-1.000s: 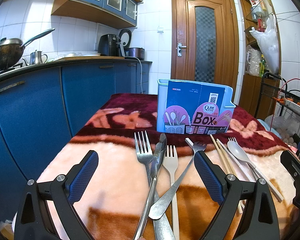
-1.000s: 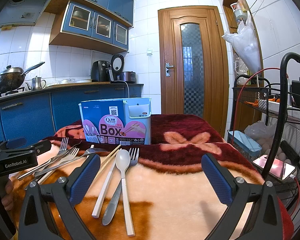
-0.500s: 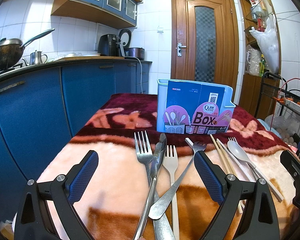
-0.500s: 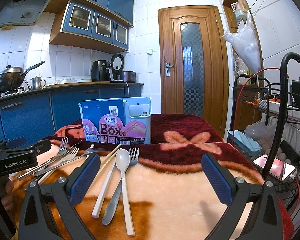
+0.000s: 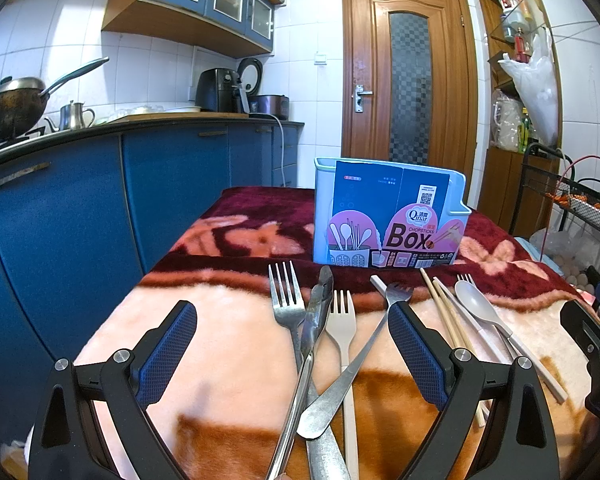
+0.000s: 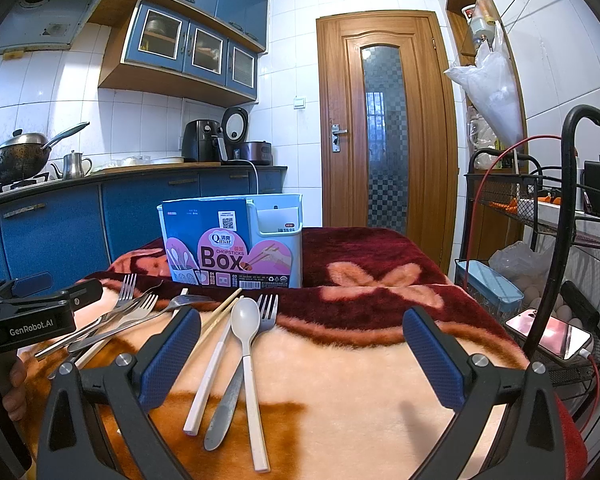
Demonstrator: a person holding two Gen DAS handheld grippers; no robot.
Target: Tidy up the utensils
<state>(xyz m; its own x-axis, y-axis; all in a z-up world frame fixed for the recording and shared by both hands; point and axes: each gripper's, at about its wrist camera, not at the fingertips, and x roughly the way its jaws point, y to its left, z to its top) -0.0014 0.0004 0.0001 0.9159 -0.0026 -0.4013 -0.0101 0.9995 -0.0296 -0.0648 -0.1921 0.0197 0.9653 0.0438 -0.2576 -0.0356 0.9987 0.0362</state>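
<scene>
Loose utensils lie on a blanket-covered table in front of a light blue chopsticks box (image 5: 390, 218) (image 6: 236, 240). My left gripper (image 5: 292, 344) is open and holds nothing, low over a steel fork (image 5: 286, 300), metal tongs (image 5: 314, 320), a cream plastic fork (image 5: 342, 320) and a second steel fork (image 5: 364, 344). Wooden chopsticks (image 5: 446, 312) and a cream spoon (image 5: 476, 306) lie to its right. My right gripper (image 6: 300, 344) is open and empty, with the cream spoon (image 6: 246, 320), a white-handled utensil (image 6: 210, 372) and a steel fork (image 6: 266, 312) near its left finger.
Blue kitchen cabinets (image 5: 80, 208) run along the left with a wok (image 5: 12, 104) and kettle (image 5: 74, 116) on the counter. A wire rack (image 6: 560, 216) with a phone (image 6: 548, 332) stands at the right. A wooden door (image 6: 384, 140) is behind the table.
</scene>
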